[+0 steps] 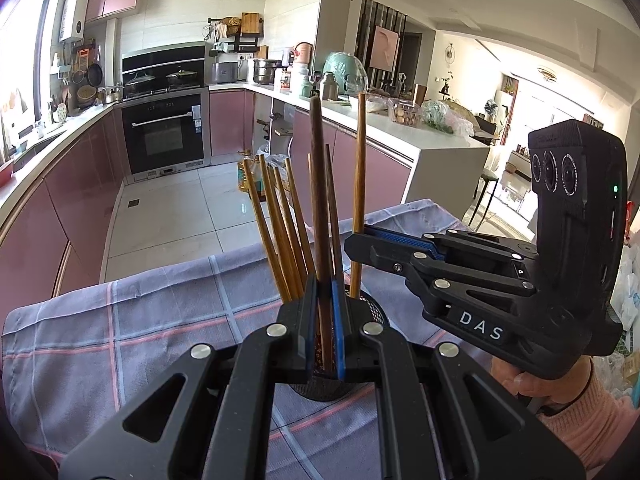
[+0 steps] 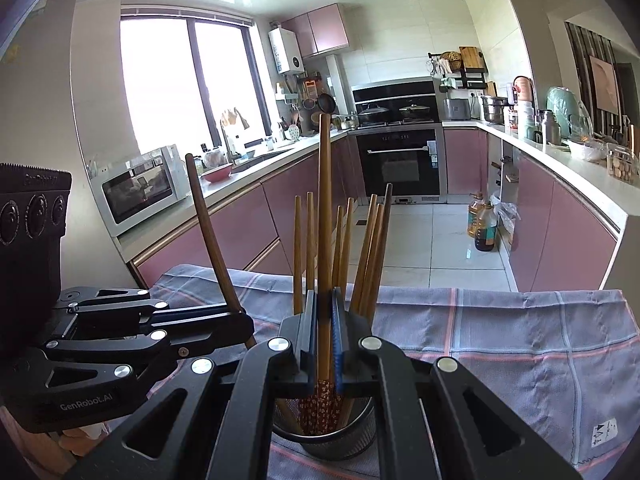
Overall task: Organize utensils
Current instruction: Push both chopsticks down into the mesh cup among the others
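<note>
Left wrist view: the left gripper point(image 1: 324, 332) points level over a black mesh holder point(image 1: 374, 312) on the checked cloth point(image 1: 120, 320), its fingers pinched on a dark wooden handle point(image 1: 320, 200) standing in it. The right gripper point(image 2: 325, 336) reaches in from the right, clamped on a lighter handle point(image 2: 324, 216) upright in the same holder, among bamboo chopsticks point(image 2: 298, 248)
</note>
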Action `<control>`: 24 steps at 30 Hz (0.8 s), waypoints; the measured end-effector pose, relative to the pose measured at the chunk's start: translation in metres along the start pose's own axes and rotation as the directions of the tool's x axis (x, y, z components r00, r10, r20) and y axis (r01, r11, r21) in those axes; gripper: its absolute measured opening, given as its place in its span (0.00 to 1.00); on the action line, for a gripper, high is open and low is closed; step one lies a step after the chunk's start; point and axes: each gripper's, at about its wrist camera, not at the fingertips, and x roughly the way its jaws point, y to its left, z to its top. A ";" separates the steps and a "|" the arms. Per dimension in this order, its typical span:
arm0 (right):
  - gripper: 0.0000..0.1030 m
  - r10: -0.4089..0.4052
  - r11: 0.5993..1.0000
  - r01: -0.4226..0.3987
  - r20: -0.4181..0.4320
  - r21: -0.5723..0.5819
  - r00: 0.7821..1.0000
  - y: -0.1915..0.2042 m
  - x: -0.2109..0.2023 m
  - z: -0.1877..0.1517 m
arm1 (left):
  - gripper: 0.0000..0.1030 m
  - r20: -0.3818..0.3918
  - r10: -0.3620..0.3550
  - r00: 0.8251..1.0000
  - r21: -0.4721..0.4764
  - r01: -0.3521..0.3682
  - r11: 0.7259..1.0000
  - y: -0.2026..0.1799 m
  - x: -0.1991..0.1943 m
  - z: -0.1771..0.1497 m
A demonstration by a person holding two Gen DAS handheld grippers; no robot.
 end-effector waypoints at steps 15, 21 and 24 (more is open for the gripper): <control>0.06 -0.001 1.000 0.001 -0.051 0.013 0.999 -0.004 0.016 -0.007 | 0.08 -0.016 0.018 1.000 -0.014 -0.018 1.000 0.008 0.018 0.002; 0.06 0.001 1.000 0.001 -0.072 0.027 0.997 -0.009 0.022 -0.009 | 0.08 -0.036 0.028 0.999 -0.035 -0.029 0.999 0.016 0.032 0.001; 0.06 -0.002 1.000 0.004 -0.077 0.031 0.997 -0.010 0.024 -0.009 | 0.08 -0.049 0.021 0.999 -0.046 -0.023 0.999 0.019 0.037 0.000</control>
